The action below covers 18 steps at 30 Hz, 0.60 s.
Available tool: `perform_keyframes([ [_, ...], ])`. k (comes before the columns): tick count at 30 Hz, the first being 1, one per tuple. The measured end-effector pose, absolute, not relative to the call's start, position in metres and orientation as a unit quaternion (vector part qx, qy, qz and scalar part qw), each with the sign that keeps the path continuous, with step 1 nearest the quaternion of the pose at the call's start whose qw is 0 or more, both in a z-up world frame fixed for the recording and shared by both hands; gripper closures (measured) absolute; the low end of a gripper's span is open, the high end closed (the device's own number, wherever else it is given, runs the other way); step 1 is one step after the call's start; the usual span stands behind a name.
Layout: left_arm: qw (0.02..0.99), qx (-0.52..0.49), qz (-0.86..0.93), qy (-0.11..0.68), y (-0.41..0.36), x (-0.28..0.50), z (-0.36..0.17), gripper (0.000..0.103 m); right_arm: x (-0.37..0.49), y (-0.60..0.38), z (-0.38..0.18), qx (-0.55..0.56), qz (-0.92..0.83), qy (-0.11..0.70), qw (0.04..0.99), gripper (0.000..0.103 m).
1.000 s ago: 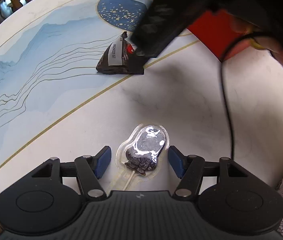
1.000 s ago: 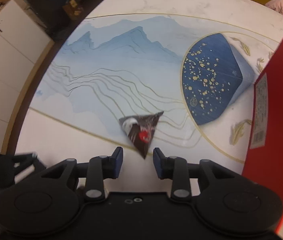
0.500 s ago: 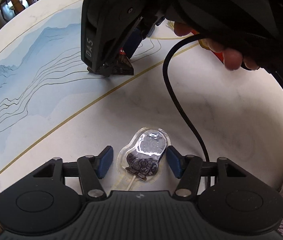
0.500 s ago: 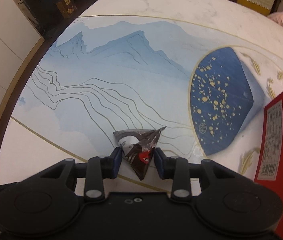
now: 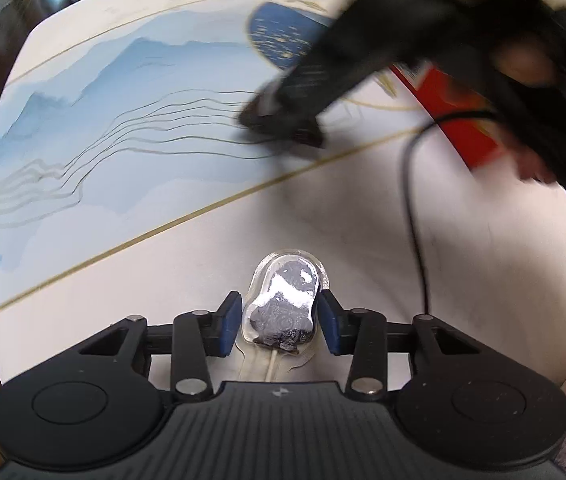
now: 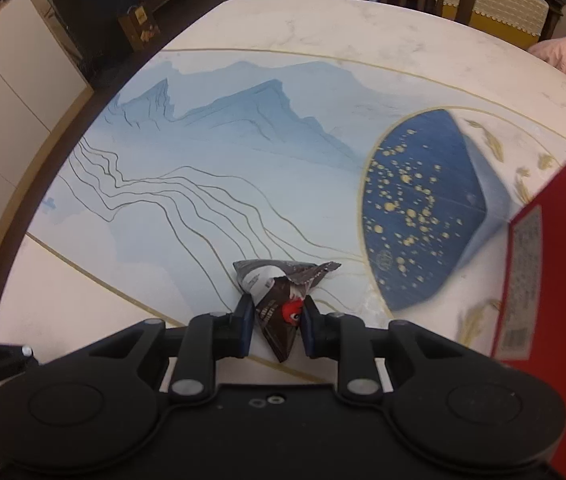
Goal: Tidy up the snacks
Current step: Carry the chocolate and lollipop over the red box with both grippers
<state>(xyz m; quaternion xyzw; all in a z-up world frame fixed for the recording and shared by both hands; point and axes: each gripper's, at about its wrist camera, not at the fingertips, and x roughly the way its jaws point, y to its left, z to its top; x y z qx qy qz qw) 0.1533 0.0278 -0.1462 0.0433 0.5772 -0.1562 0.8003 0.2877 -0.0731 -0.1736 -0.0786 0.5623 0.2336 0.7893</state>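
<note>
A: Left wrist view. We log the left gripper (image 5: 279, 322) with its blue pads (image 5: 230, 322) pressed to both sides of the clear-wrapped lollipop (image 5: 283, 310); the pop sits on the white part of the table (image 5: 187, 256), stick pointing back toward the gripper body.

B: Noted. Farther off we see the right gripper (image 5: 283, 128), blurred, down at a dark packet near the gold line. Its jaws cannot be read from here.

A: Right wrist view. We record the right gripper's pads (image 6: 246, 326) closed on the dark triangular snack packet (image 6: 283, 300), over the table's blue pattern.

B: The red box (image 6: 555, 300) stands well right of the packet.
</note>
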Motion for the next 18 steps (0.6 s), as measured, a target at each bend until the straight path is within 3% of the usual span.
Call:
perform_keyframes([
  [8, 0.811, -0.03, -0.118, 0.572, 0.055, 0.151, -0.133, 0.063, 0.263, -0.1, -0.147, -0.059, 0.238, 0.552, 0.797, 0.08],
  [18, 0.819, -0.041, -0.12, 0.559, 0.047, 0.142, -0.102, 0.063, 0.223, -0.136, -0.103, -0.039, 0.223, 0.541, 0.81, 0.08],
])
